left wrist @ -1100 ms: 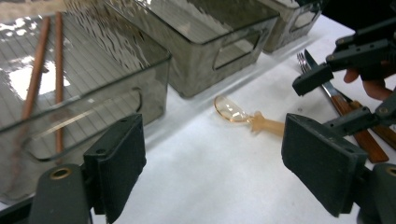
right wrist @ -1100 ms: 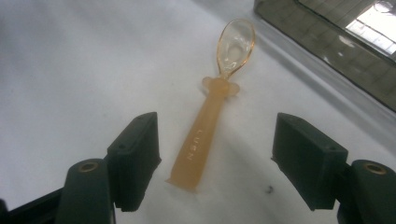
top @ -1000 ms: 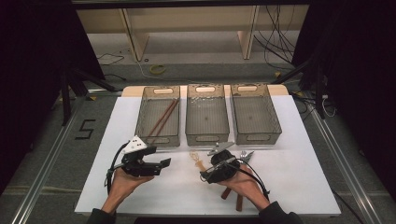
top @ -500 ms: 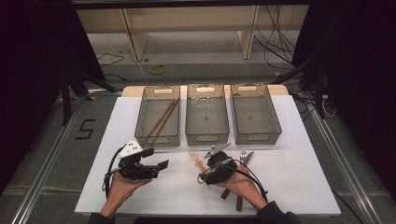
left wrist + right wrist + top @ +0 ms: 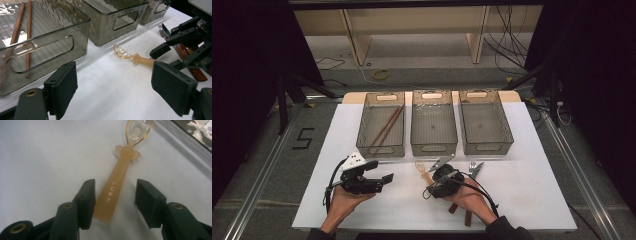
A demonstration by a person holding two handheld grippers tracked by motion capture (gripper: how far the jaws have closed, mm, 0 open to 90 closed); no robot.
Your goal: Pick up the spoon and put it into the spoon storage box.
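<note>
Two hands reach in from the near edge of the table, each holding a two-jaw gripper. The left gripper (image 5: pixel 384 179), cradled from below in an upturned palm, lies level and points toward the right one, its jaws spread wide with nothing between them. The right gripper (image 5: pixel 115 203) tips down toward the tabletop, its jaws half apart and just closing inward.

Between the left claw (image 5: pixel 388 178) and the right claw (image 5: pixel 430 176) the white tabletop (image 5: pixel 532 180) lies bare, leaving an open lane. Just ahead, three bins (image 5: pixel 434 122) stand side by side like a wall. Cutlery (image 5: pixel 473 169) crowds the right claw's far side; beyond that is free room.
</note>
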